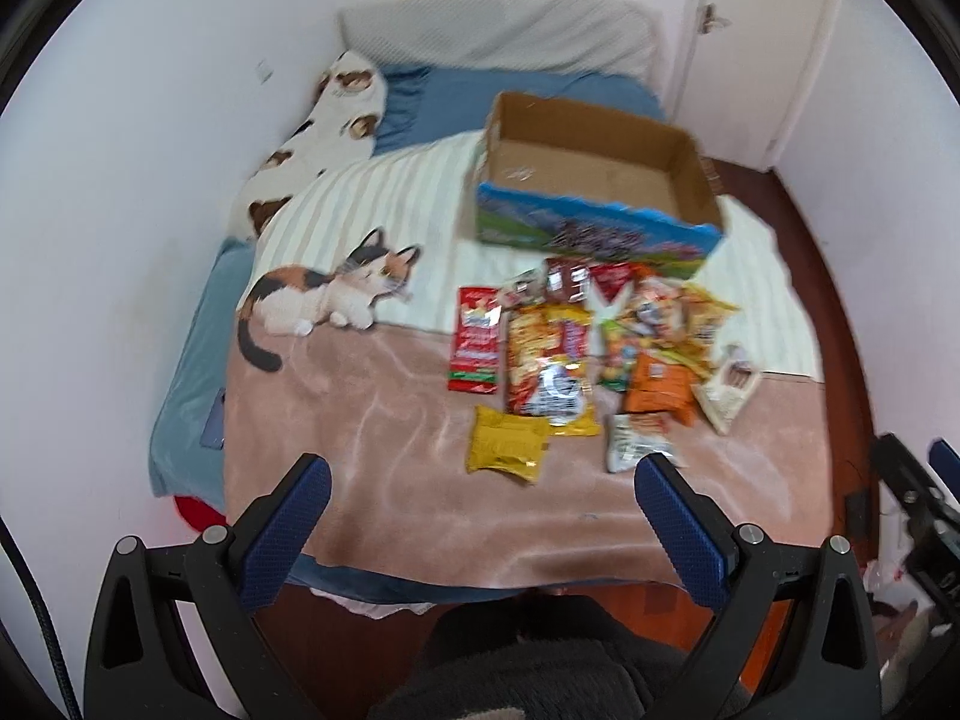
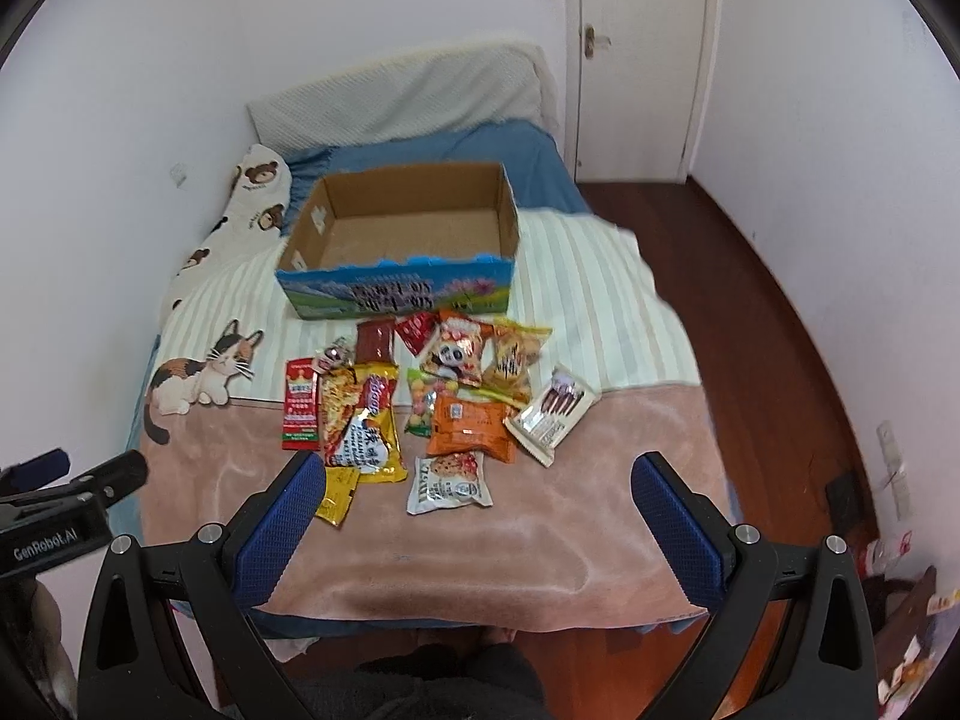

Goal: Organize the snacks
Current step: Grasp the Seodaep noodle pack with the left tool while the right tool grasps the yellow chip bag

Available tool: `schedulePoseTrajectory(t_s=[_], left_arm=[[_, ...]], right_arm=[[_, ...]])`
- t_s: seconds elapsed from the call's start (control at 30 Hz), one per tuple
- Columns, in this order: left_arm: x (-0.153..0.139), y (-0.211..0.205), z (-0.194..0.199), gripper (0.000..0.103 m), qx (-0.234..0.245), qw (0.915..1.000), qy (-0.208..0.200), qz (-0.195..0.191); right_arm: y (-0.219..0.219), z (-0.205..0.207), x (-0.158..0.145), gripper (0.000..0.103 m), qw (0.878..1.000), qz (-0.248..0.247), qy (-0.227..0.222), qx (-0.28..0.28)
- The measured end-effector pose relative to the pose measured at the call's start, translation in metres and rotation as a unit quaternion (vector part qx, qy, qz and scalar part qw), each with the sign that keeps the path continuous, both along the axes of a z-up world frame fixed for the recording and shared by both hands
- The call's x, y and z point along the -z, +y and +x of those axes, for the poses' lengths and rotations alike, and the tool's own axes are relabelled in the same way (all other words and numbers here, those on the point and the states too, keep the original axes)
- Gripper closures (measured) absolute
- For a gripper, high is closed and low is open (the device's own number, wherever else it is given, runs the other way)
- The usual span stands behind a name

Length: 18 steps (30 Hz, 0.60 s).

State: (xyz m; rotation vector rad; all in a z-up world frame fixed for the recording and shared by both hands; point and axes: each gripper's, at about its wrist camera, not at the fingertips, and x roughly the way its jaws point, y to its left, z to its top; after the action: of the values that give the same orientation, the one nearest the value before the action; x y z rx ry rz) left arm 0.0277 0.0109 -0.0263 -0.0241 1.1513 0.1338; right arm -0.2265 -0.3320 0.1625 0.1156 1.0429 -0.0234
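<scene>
An open, empty cardboard box (image 2: 414, 231) with a blue printed front stands on the bed; it also shows in the left wrist view (image 1: 591, 171). Several snack packets lie in front of it: a red packet (image 2: 300, 405), a yellow noodle bag (image 2: 363, 420), an orange packet (image 2: 471, 423), a white packet (image 2: 450, 483), a beige stick packet (image 2: 552, 414), a small yellow packet (image 1: 507, 444). My left gripper (image 1: 480, 483) is open and empty above the bed's near edge. My right gripper (image 2: 479, 480) is open and empty, just short of the packets.
The bed carries a pink blanket (image 2: 510, 546) with a printed cat (image 2: 201, 375), a bear-print pillow (image 2: 252, 198) and a grey headboard cushion (image 2: 408, 93). A white wall runs on the left. Wooden floor (image 2: 750, 300) and a door (image 2: 642, 54) lie to the right.
</scene>
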Motion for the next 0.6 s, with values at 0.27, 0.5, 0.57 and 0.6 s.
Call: schedulePoseTrajectory(t_s=[0.27, 0.5, 0.57, 0.6], left_arm=[[0.089, 0.026, 0.056, 0.0, -0.046, 0.995, 0.087, 0.016], [0.163, 0.011, 0.115, 0.0, -0.047, 0.9858, 0.158, -0.031], [0.183, 0.001, 0.135, 0.0, -0.04, 0.9834, 0.173, -0.038], [0.194, -0.006, 0.145, 0.0, -0.035, 0.9819, 0.183, -0.036]], right_arm=[[-0.011, 0.071, 0.11, 0.0, 0.995, 0.042, 0.09, -0.01], [-0.013, 0.128, 0.195, 0.0, 0.988, 0.046, 0.145, -0.037], [-0.015, 0.144, 0.21, 0.0, 0.986, 0.042, 0.149, -0.058], [-0.014, 0.148, 0.211, 0.0, 0.985, 0.038, 0.153, -0.065]])
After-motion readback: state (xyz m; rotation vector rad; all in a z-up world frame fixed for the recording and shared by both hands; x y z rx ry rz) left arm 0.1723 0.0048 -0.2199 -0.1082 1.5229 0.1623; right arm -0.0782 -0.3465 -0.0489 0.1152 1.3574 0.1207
